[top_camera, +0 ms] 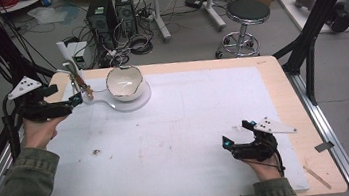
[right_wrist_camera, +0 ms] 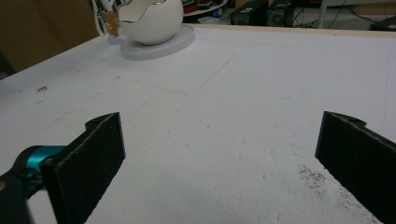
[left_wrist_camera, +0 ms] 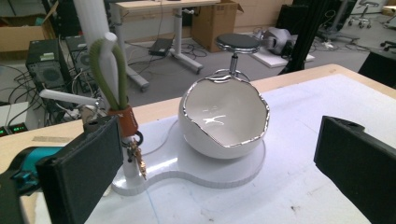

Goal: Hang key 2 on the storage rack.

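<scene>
I can read no text, label, brand or number anywhere. At the far left edge of my left gripper view, a small green lit display [left_wrist_camera: 17,128] shows on a dark box, but its digits are too blurred for me to make out. In the same view, a pale label [left_wrist_camera: 46,57] sits on the front of a black computer tower in the upper left, too small to read. In the high view, the grey plates on top of my grippers carry only dots, no writing.
</scene>
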### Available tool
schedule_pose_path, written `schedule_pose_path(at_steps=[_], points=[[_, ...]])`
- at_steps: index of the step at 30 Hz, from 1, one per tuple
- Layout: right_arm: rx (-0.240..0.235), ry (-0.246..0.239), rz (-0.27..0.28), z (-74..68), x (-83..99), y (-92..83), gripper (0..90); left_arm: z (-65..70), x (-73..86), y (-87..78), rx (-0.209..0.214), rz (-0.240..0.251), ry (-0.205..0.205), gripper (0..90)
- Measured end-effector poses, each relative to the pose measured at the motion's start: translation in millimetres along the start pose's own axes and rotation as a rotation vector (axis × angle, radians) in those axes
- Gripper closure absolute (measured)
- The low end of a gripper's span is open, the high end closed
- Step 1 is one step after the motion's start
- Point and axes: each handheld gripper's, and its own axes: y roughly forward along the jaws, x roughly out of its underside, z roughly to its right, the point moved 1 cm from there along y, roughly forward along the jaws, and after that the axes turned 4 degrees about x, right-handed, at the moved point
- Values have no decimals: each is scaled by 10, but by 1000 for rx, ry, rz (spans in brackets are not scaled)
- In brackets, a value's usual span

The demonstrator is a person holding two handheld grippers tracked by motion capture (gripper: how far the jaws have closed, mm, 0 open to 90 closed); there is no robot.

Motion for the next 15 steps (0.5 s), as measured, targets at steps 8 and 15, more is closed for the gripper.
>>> schedule_pose_path(at_steps=[8,15], points=[[4,3,5,0,-2,-11,4,101,189,-53,-3,11,-7,17],[5,6,4,0,-1,-8,4,190,415,-106,-7,16,-45,17]])
